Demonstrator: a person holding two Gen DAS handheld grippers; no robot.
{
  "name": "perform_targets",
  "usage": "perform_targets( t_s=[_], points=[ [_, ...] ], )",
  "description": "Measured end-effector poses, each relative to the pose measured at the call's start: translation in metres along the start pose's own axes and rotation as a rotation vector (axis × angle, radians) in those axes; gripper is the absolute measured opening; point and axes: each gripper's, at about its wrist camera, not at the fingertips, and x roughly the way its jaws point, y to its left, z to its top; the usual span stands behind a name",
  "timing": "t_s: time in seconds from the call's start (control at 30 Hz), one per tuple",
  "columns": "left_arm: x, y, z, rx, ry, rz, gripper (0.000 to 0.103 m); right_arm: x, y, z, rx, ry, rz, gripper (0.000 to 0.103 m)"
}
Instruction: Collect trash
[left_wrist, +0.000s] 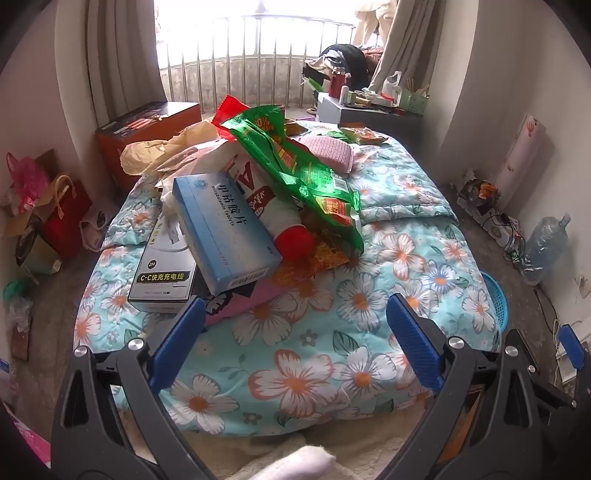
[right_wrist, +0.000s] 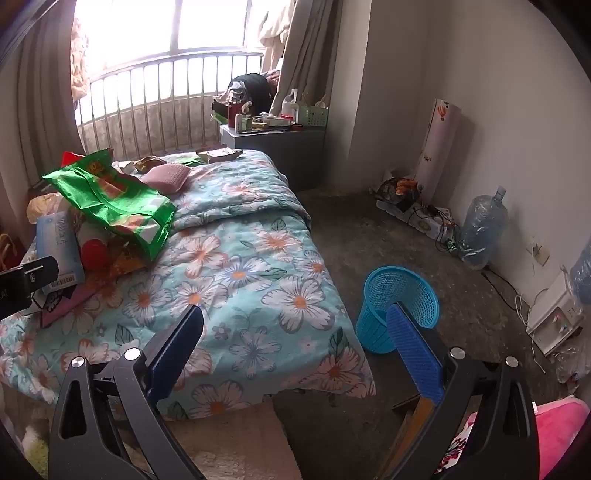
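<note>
A heap of trash lies on the floral quilt: a blue medicine box, a white cable box, a green snack bag, a red-capped white bottle and yellow crumpled paper. My left gripper is open and empty, just short of the heap. My right gripper is open and empty above the bed's near corner. A blue mesh bin stands on the floor right of the bed. The green bag and medicine box also show in the right wrist view.
A pink cloth and small packets lie farther up the bed. An orange box stands at the left, bags on the floor. A cluttered nightstand, a water jug and cables line the right wall.
</note>
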Motion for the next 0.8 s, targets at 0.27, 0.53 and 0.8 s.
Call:
perform_targets(
  t_s=[0.27, 0.53, 0.8],
  points=[
    [-0.0003, -0.0003, -0.0001, 0.004, -0.001, 0.005, 0.094, -0.0007, 0.0011, 0.0007, 0.002, -0.002, 0.004, 0.097],
    [0.0, -0.0006, -0.0002, 0.006, 0.003, 0.007, 0.094, -0.0002, 0.0008, 0.0005, 0.001, -0.001, 0.002, 0.097],
    [0.0002, -0.0012, -0.0009, 0.006, 0.006, 0.009, 0.094, -0.0006, 0.0006, 0.0006, 0.001, -0.002, 0.005, 0.097]
  ],
)
